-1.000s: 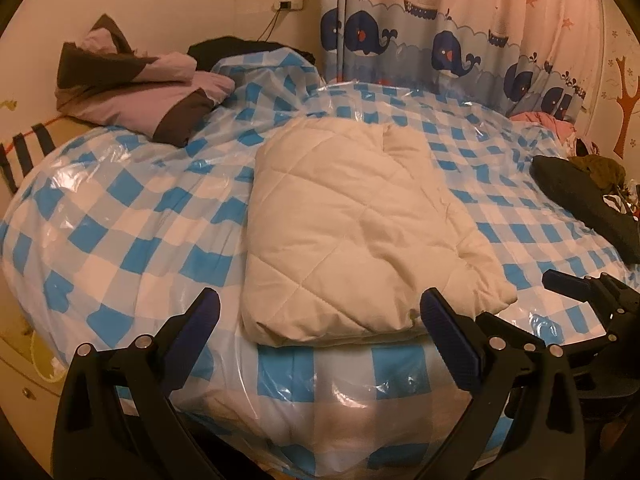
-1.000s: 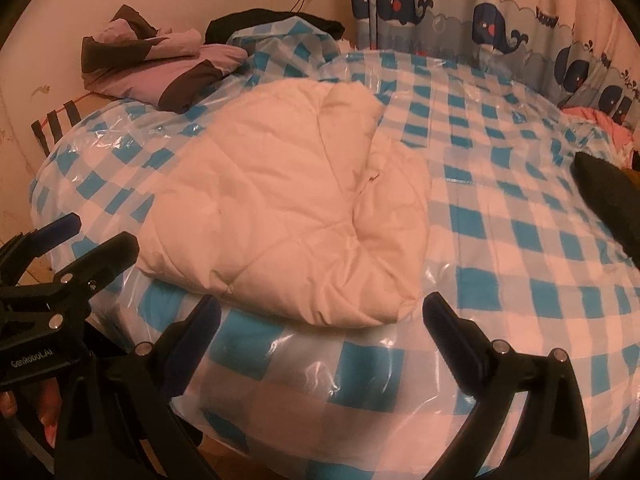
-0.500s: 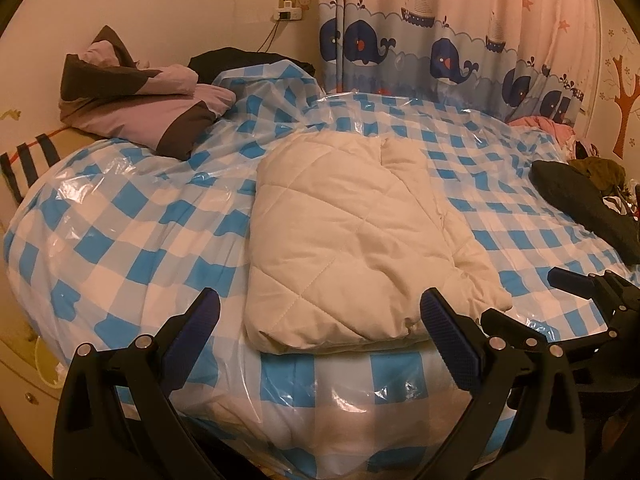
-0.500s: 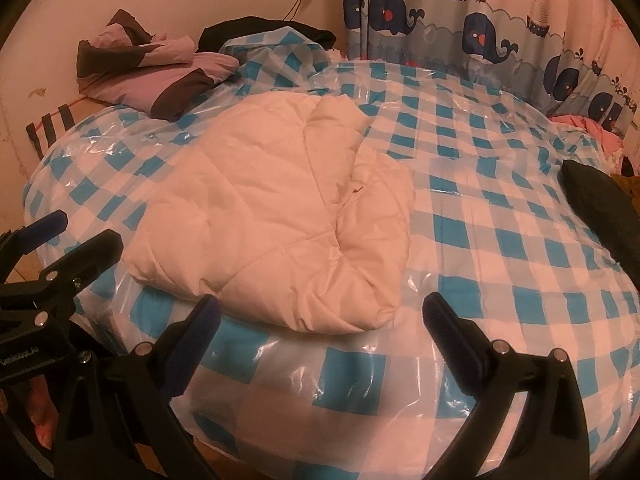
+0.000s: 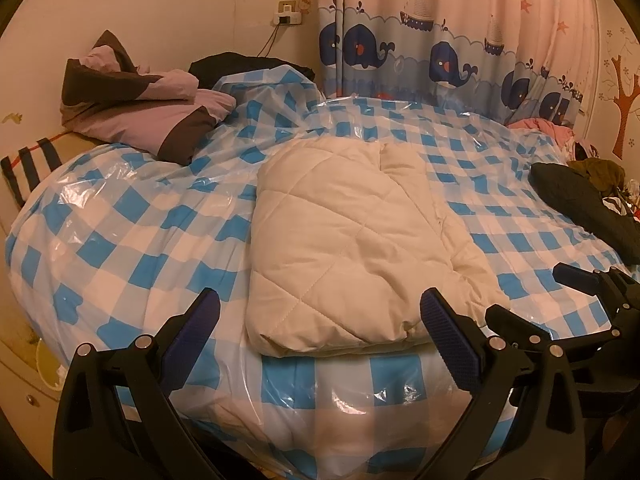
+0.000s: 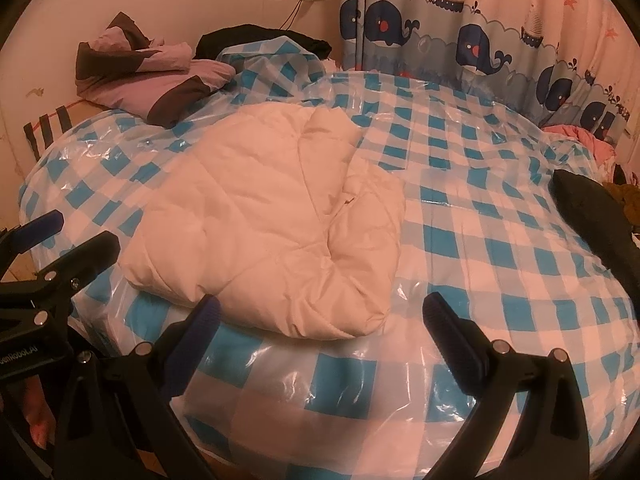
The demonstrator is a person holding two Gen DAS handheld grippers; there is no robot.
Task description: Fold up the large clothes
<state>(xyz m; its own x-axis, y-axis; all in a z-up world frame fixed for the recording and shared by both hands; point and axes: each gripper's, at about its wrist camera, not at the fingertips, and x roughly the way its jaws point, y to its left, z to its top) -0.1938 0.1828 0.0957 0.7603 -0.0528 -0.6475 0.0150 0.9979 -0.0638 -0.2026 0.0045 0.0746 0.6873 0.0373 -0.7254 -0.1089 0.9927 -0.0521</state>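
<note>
The cream quilted garment (image 5: 352, 248) looks like soft, matt stitched cloth. The bed's checked cover (image 5: 120, 248) is glossy, crinkled clear plastic. The grippers' fingers (image 5: 448, 340) are matt black plastic with ribbed blue pads.

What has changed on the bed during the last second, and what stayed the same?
Both grippers drew back a little from the bed: the cream quilted garment now sits slightly farther off and higher in each view. The left gripper and the right gripper took hold of nothing; both remain open and empty. The garment's folded shape, the purple and brown clothes and the black garment did not move.
</note>
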